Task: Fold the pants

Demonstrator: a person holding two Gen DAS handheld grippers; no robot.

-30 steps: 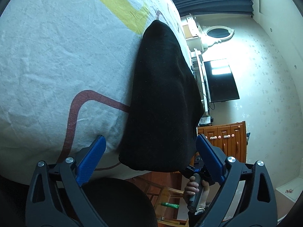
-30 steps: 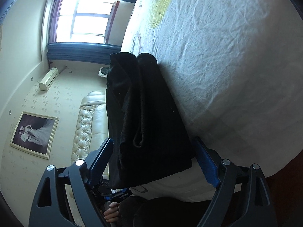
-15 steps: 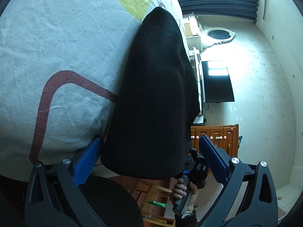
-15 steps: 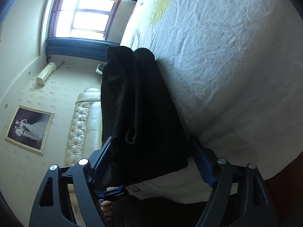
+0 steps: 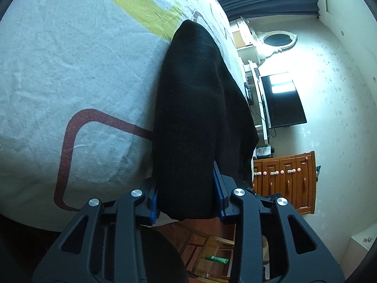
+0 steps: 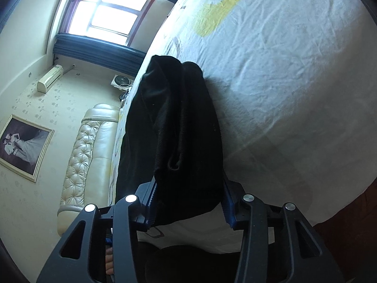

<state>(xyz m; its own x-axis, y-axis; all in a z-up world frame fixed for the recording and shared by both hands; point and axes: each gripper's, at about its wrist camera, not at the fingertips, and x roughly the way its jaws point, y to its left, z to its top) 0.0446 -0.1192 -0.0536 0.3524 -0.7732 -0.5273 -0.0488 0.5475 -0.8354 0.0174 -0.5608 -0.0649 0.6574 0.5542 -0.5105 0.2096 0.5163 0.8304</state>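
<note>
Bed [image 5: 70, 75] under pale sheet, yellow and maroon print; wrinkled. Black pants [image 5: 193, 118] folded into long bundle along near edge of bed, stretching far from both cameras. Left tongs [image 5: 186, 198] closed in on near end of pants, blue pads pressed against cloth. Right tongs [image 6: 188, 202] likewise clamped on opposite end, layered folds visible.

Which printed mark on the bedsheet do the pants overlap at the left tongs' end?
The dark red rounded outline: it runs under the black pants near the left tongs. The yellow band lies farther off.
</note>
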